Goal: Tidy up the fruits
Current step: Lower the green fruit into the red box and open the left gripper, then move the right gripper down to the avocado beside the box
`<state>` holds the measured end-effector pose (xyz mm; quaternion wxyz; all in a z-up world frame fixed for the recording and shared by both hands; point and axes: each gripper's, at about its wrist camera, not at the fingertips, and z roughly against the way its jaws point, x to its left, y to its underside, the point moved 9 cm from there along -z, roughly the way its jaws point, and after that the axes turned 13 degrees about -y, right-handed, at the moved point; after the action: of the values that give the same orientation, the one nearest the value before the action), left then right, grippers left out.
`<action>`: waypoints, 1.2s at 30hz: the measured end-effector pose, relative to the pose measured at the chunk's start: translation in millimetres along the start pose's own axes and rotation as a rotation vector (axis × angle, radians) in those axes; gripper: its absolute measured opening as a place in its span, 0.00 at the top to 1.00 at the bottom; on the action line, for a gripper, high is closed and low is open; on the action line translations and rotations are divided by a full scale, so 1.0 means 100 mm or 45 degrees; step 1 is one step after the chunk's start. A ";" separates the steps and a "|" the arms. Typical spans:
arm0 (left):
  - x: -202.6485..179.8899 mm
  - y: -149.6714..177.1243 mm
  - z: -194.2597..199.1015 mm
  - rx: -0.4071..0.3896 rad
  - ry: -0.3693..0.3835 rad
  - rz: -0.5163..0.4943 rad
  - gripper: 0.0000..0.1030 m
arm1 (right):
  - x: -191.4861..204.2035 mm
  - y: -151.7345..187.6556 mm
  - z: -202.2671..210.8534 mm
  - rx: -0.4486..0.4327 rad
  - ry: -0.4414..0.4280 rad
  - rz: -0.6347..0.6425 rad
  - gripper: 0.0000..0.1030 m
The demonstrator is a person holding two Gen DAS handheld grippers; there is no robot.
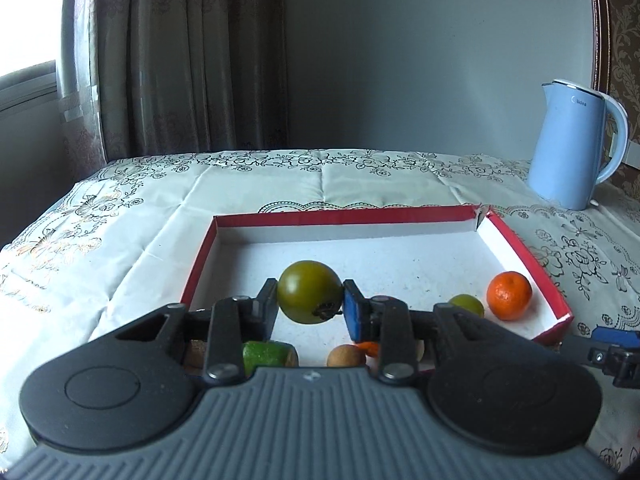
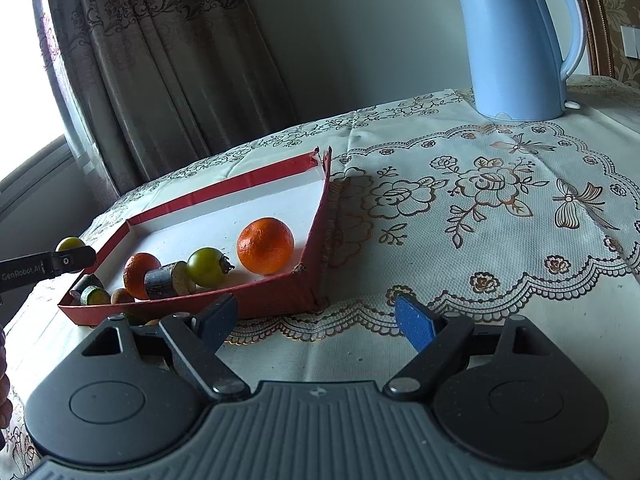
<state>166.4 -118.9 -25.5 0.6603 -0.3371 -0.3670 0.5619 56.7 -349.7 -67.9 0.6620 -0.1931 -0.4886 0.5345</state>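
Now we hold a green tomato (image 1: 310,297) tight in our left hand-held gripper (image 1: 310,304), with both pads pressing its sides. It hangs just above the red box (image 1: 344,216) on the worktop (image 1: 120,216). Inside the box lie a big orange (image 2: 265,245), a smaller orange (image 2: 138,274), another green tomato (image 2: 208,267) and some cut green pieces (image 2: 95,295). Our right hand-held gripper (image 2: 320,320) waits beside the box with its fingers wide apart and nothing between them. A blue kettle (image 2: 516,40) stands far back.
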 end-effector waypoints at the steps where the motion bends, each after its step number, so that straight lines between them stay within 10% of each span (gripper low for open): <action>1: 0.01 0.00 -0.08 0.019 -0.011 0.011 0.70 | 0.00 0.00 0.00 0.000 -0.002 -0.005 0.16; 5: 0.04 0.08 -0.23 0.061 -0.033 0.016 0.67 | -0.01 0.00 0.01 0.001 -0.005 -0.014 0.16; 11: 0.17 0.11 0.16 -0.056 -0.047 0.027 0.17 | -0.02 0.00 0.00 0.001 -0.008 -0.018 0.16; 15: 0.35 0.24 0.45 -0.125 -0.089 0.004 0.00 | -0.01 0.00 0.01 0.000 -0.009 -0.015 0.16; 28: 0.98 0.75 0.26 0.028 -0.202 0.194 0.00 | 0.27 -0.02 0.08 -0.068 -0.028 0.142 0.16; 36: 1.03 0.75 0.28 0.008 -0.170 0.255 0.00 | 1.29 0.24 0.01 -0.017 -0.283 0.408 0.16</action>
<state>115.3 -5.6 -64.3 0.5762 -0.3318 -0.3729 0.6472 37.1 -225.7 -28.9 0.5089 -0.2125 -0.5252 0.6480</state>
